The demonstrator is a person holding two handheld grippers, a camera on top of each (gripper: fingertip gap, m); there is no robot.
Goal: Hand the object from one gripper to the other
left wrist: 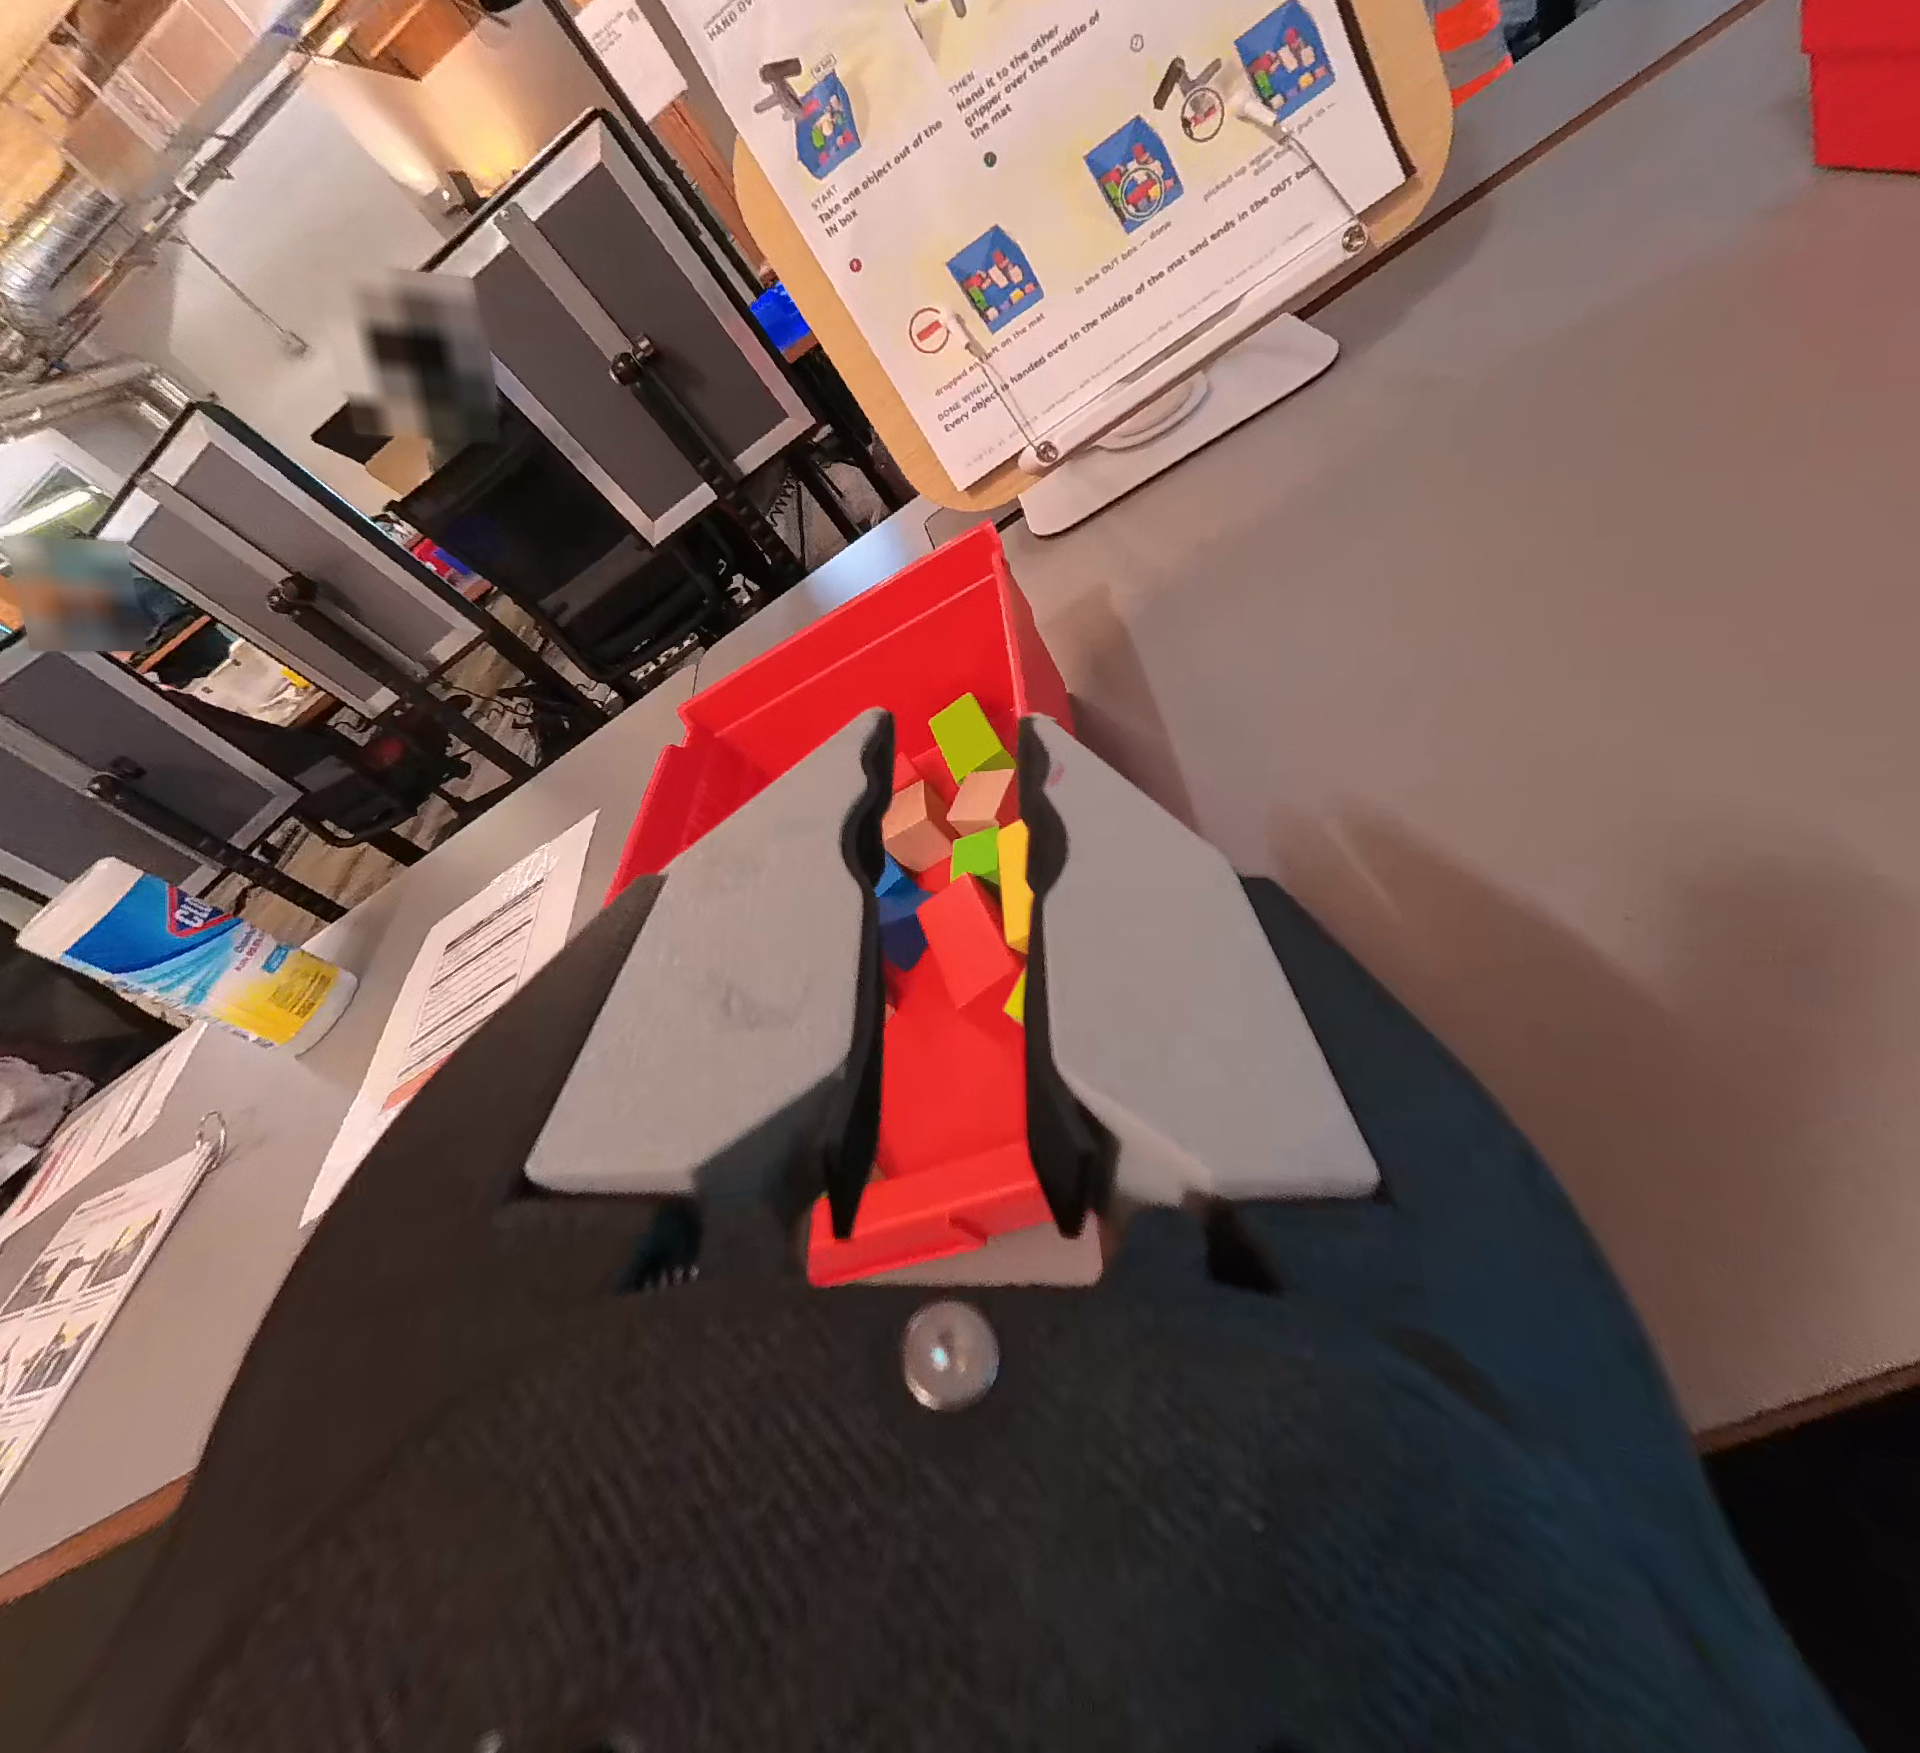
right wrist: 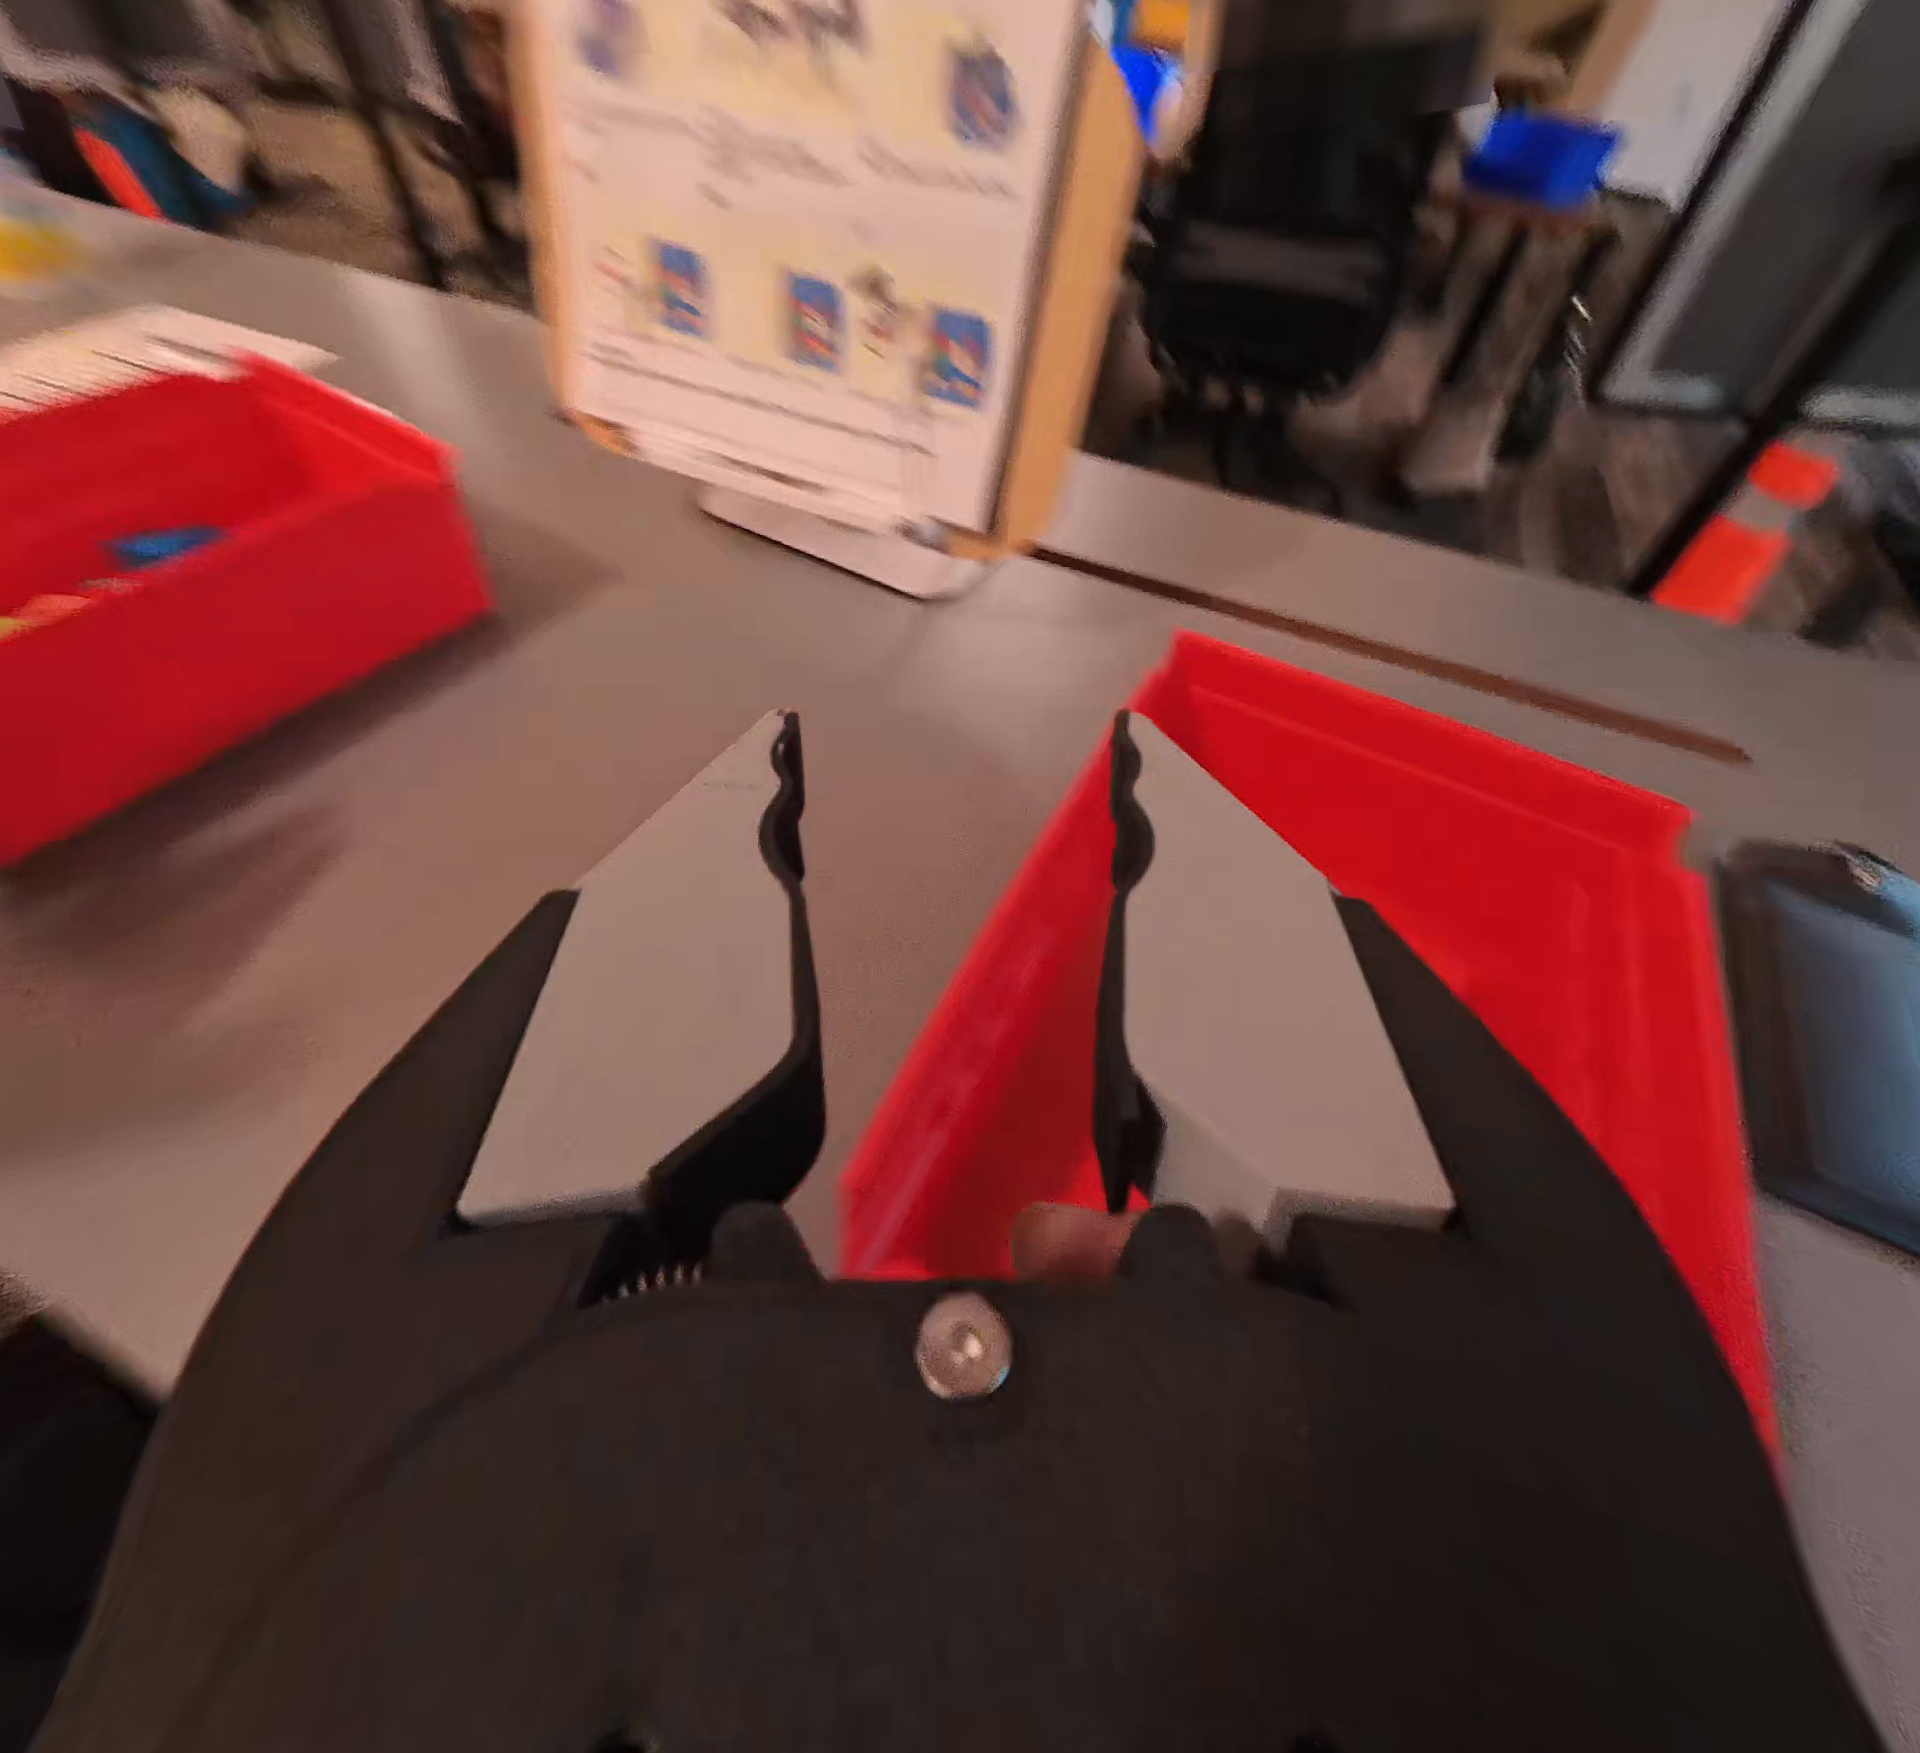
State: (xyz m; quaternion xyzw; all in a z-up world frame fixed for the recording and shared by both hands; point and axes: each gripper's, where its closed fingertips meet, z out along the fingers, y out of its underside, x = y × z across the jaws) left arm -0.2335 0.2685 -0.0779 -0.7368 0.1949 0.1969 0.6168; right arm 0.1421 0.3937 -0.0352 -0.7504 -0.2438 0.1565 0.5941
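Note:
In the left wrist view my left gripper (left wrist: 954, 735) is open and empty, poised over a red bin (left wrist: 831, 664) that holds several small wooden blocks: green (left wrist: 966, 737), tan (left wrist: 914, 820), blue (left wrist: 899, 924), red (left wrist: 966, 934) and yellow (left wrist: 1013, 882). In the right wrist view my right gripper (right wrist: 951, 732) is open and empty, held above the grey table (right wrist: 623, 716) at the left rim of a second red bin (right wrist: 1455, 872). A tan piece (right wrist: 1065, 1236) shows low between its fingers. The first bin (right wrist: 208, 560) sits at the left there. That view is blurred.
An instruction board on a white stand (left wrist: 1039, 145) rises at the table's far side, also in the right wrist view (right wrist: 810, 197). A wipes canister (left wrist: 187, 955) and papers (left wrist: 468, 955) lie left. A blue-grey flat item (right wrist: 1829, 1028) lies right of the second bin. Spacing between my two grippers at the tips: around 40 centimeters.

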